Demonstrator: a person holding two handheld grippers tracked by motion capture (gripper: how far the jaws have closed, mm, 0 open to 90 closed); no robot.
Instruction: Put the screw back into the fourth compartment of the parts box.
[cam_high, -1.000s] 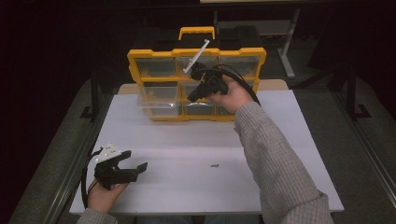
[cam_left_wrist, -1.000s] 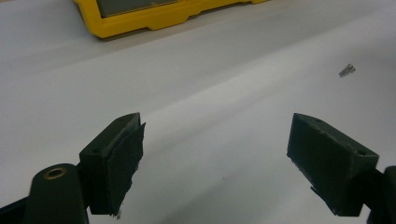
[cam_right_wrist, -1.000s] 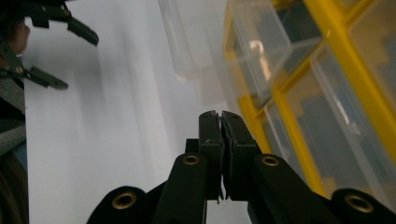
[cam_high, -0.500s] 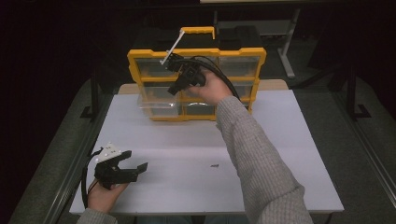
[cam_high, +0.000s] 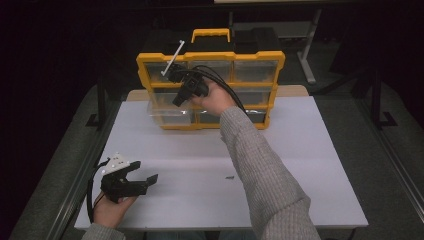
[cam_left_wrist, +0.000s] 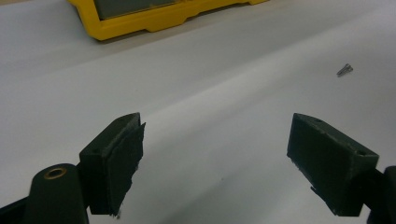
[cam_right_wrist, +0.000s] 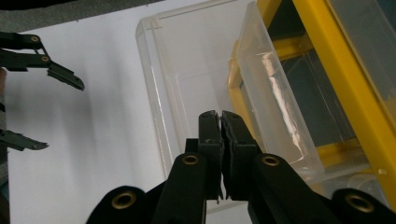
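A yellow organiser (cam_high: 210, 56) with clear drawers stands upright at the back of the white table (cam_high: 310, 165). At its lower left a clear drawer (cam_high: 164, 115) is pulled out, and it appears large in the right gripper view (cam_right_wrist: 182, 60). A second clear drawer (cam_right_wrist: 273, 98) juts out beside it. My right gripper (cam_high: 177, 101) hovers over these drawers with its jaws shut (cam_right_wrist: 220, 115), and I see nothing between them. Near the front left, my left gripper (cam_high: 145, 171) rests open and empty (cam_left_wrist: 215, 154). A small screw (cam_high: 230, 177) lies on the table to its right.
The organiser's yellow base (cam_left_wrist: 140, 23) lies ahead of the left gripper, and the screw (cam_left_wrist: 344, 70) is to the right. The left gripper (cam_right_wrist: 46, 112) also appears far off in the right gripper view. Dark floor and metal frames surround the table.
The right hand has carried its shut gripper leftward across the organiser's front and slightly lower, ending over the pulled-out left drawers. The left gripper has stayed put.
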